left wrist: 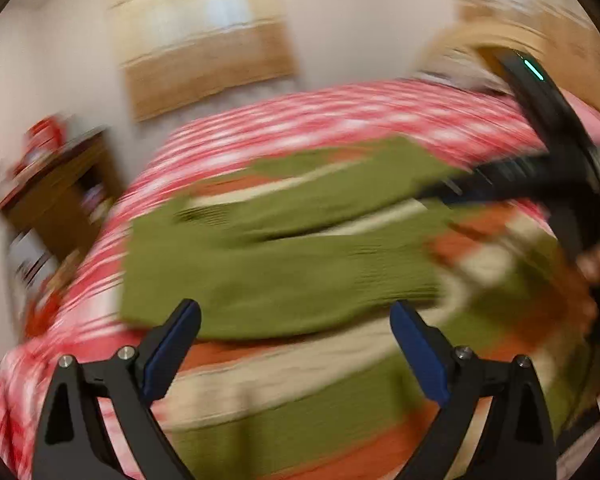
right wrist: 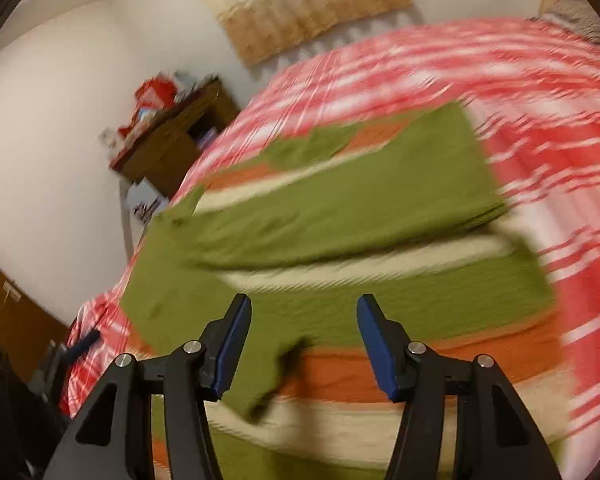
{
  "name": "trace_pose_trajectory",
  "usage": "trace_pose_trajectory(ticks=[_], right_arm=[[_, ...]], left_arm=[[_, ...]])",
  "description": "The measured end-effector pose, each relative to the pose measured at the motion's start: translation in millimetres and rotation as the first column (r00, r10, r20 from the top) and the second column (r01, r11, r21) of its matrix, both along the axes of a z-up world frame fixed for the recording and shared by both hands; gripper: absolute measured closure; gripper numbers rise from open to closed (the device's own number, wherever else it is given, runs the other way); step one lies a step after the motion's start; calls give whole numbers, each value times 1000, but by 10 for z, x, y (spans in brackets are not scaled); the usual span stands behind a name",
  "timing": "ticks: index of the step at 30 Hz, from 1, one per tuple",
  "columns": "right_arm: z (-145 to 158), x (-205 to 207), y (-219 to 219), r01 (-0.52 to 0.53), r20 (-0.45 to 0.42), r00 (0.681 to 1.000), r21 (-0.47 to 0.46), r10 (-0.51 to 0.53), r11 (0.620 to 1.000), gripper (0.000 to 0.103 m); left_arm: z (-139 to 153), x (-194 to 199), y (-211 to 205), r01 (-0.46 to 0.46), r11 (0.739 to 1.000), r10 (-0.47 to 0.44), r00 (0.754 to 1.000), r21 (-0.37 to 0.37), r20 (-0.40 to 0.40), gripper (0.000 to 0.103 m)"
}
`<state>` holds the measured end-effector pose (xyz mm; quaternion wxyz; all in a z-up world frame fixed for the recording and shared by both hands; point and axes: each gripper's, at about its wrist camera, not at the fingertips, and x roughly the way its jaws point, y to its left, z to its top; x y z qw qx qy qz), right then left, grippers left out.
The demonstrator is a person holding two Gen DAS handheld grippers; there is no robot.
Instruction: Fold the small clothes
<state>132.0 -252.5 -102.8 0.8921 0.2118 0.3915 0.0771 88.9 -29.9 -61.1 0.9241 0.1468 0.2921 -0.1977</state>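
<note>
Both my views smear — the striped sweater (right wrist: 340,216) runs off the bottom edge, its lower hem unseen. In the left view my right gripper (left wrist: 432,194) is a dark streak at right. Clutter on the cabinet (right wrist: 172,140), upper left — too blurred to name.

Sweater (right wrist: 340,208) on bed (right wrist: 540,92), cabinet (right wrist: 172,140) behind.

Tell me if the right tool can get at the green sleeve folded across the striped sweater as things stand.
Probably yes. The right tool hangs open and empty above the sweater, and the green sleeve lies across it just ahead on the red checked bedspread, with nothing between. Blur leaves the gap uncertain.
</note>
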Motion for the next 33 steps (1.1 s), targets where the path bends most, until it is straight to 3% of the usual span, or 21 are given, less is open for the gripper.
trace_pose_trajectory(ticks=[3, 7, 9, 10, 11, 14, 18, 21, 25, 29, 33], right_arm=[[-166, 60, 371, -66, -45, 997, -68, 63, 995, 47], [-212, -22, 763, -93, -4, 995, -299, 96, 950, 47], [-211, -15, 812, -109, -11, 994, -339, 112, 935, 64], [-193, 4, 816, -123, -21, 992, -344, 123, 931, 83], [-161, 27, 804, -139, -31, 990, -328, 136, 934, 94], [40, 101, 735, -146, -1, 988, -348, 156, 926, 95], [602, 269, 727, -104, 122, 979, -399, 165, 911, 95], [1006, 419, 742, -50, 212, 963, -467, 167, 883, 95], [1431, 591, 673, 33, 308, 938, -535, 158, 844, 95], [1506, 674, 515, 101, 337, 931, -607, 141, 788, 95], [1292, 732, 220, 130, 299, 951, -610, 76, 781, 95]], left_arm=[[68, 150, 376, -158, 986, 157, 987, -45, -25, 5], [-24, 240, 600, -270, 962, 267, 962, -45, -55, 5], [-81, 269, 666, -318, 947, 315, 947, -50, -61, 5], [-87, 271, 732, -334, 940, 330, 941, -62, -70, 5], [-105, 290, 785, -355, 931, 348, 933, -85, -89, 5], [-130, 343, 971, -412, 899, 392, 908, -150, -147, 5], [-134, 404, 1131, -467, 868, 443, 882, -169, -162, 5], [-142, 497, 1181, -485, 858, 456, 871, -170, -183, 5], [-142, 564, 1067, -476, 867, 450, 876, -151, -177, 5], [-139, 663, 875, -455, 880, 433, 886, -133, -166, 5], [-176, 847, 682, -455, 884, 435, 884, -106, -169, 5]])
